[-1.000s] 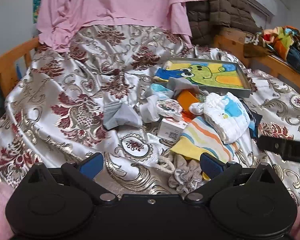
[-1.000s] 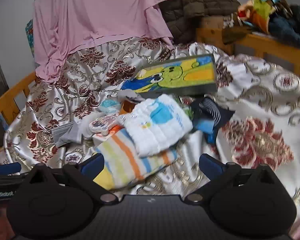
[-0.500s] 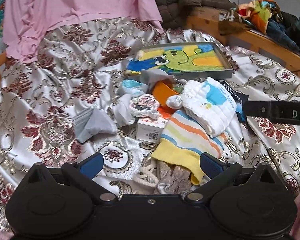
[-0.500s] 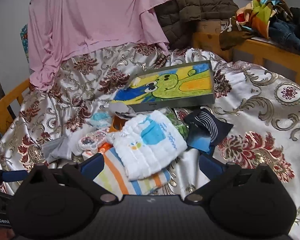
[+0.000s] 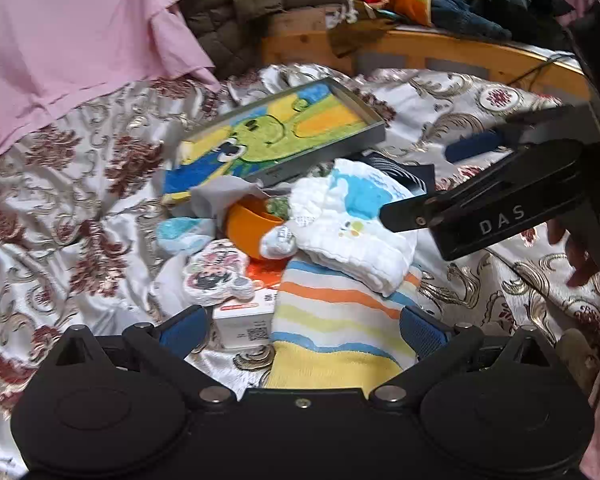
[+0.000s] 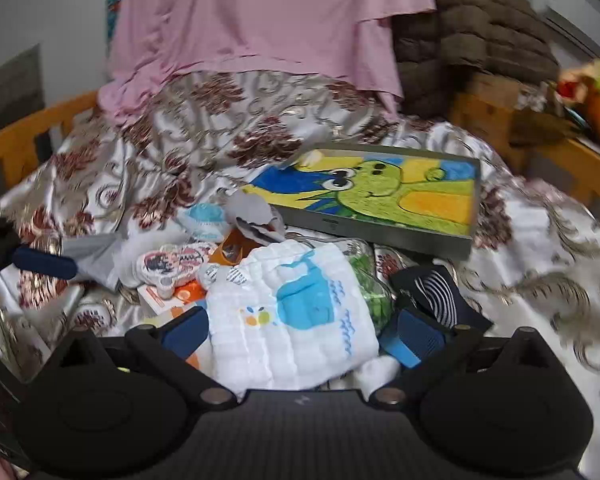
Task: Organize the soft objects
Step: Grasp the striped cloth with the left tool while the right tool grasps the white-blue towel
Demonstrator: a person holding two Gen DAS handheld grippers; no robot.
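The left tool was spread wide at the lower centre of the left wrist frame, its blue pads on either side of a striped towel and not pressing it. The striped towel, banded in orange, yellow and blue, lay on the patterned satin bedspread. Its upper edge sat under a white quilted cloth printed with a blue shape. A small white carton lay just left of the towel, touching a printed round pouch.

The right tool was also spread, at the lower centre of the right wrist frame. The white quilted cloth lay between its fingers. Whether the pads touched the fabric could not be determined. A dark striped sock lay beside the right finger, near a green crinkled bag partly under the cloth.

In the left wrist frame, the right tool entered from the right edge, above the white cloth.

An orange bowl sat at the centre of the pile, below a framed cartoon picture that rested tilted on the bedspread. A pink sheet and a brown quilted jacket hung at the top of the frame. Wooden bed rails ran along the upper right.
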